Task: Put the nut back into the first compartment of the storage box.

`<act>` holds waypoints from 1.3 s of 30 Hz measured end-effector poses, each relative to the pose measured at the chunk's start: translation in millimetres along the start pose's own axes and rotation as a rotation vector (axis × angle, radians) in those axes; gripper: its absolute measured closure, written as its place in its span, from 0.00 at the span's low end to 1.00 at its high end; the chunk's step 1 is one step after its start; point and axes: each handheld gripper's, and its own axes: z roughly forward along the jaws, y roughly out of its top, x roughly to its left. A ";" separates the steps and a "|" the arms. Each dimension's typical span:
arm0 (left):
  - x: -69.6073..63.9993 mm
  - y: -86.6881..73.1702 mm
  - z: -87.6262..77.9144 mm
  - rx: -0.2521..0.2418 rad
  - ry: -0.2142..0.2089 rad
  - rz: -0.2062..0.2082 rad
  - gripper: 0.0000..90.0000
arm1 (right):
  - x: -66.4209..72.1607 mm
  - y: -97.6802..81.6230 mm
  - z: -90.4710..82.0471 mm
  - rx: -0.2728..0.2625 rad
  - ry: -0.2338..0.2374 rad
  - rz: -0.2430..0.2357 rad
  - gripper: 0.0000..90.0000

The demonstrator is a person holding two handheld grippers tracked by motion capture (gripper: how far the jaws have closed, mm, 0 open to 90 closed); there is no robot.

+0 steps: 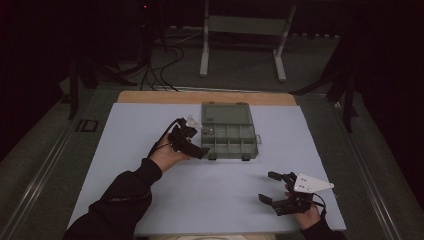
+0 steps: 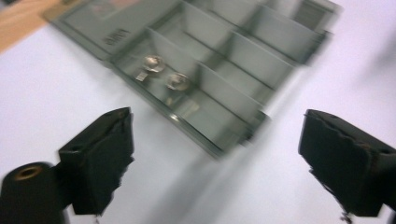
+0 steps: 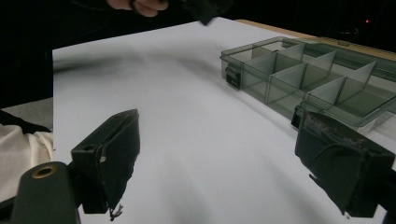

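The box [image 1: 229, 134] sits open toward the far middle of the desk [image 1: 150, 195], on the pale sheet, its lid [image 1: 225, 113] laid flat behind it toward the far edge. It is a grey, see-through organiser split into two rows of small compartments, and its long axis runs across the desk from left to right. Two latches hang on its near wall. In the far row, at the left end, lie two small shiny metal pieces [image 2: 164, 73], most likely screws or bolts, one in each of two neighbouring compartments or both close together; the blur of the left gripper view leaves that unsettled. The other compartments look empty in the right gripper view.

The left gripper [image 1: 186, 138] hangs just beside the box's left end, above its near left corner, tilted down toward it. Its fingers [image 2: 100, 156] stand wide apart and hold nothing, and the metal pieces lie ahead of them and a little to the left in its own view. I judge this the nearer hand for anything in the box: the pieces lie just beyond its fingers, so a short reach forward and down would meet them.

The right gripper [image 1: 280, 192] is well apart from the box, near the desk's near right corner, low over the sheet. Its fingers [image 3: 112, 154] are also spread and empty, pointing leftward across the desk, with the box's near right corner ahead and to the right in its view
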 end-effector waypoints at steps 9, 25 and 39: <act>-18.2 -34.7 -28.2 -0.093 -0.088 0.002 0.02 | 0.2 0.0 0.1 0.002 -0.002 0.000 0.16; -30.1 -91.2 -55.6 -0.174 -0.116 -0.026 0.02 | 0.7 -0.1 0.7 0.008 -0.006 0.001 0.16; -25.6 -151.6 -77.1 -0.235 -0.120 -0.087 0.02 | 0.9 -0.2 1.4 0.012 -0.009 -0.004 0.16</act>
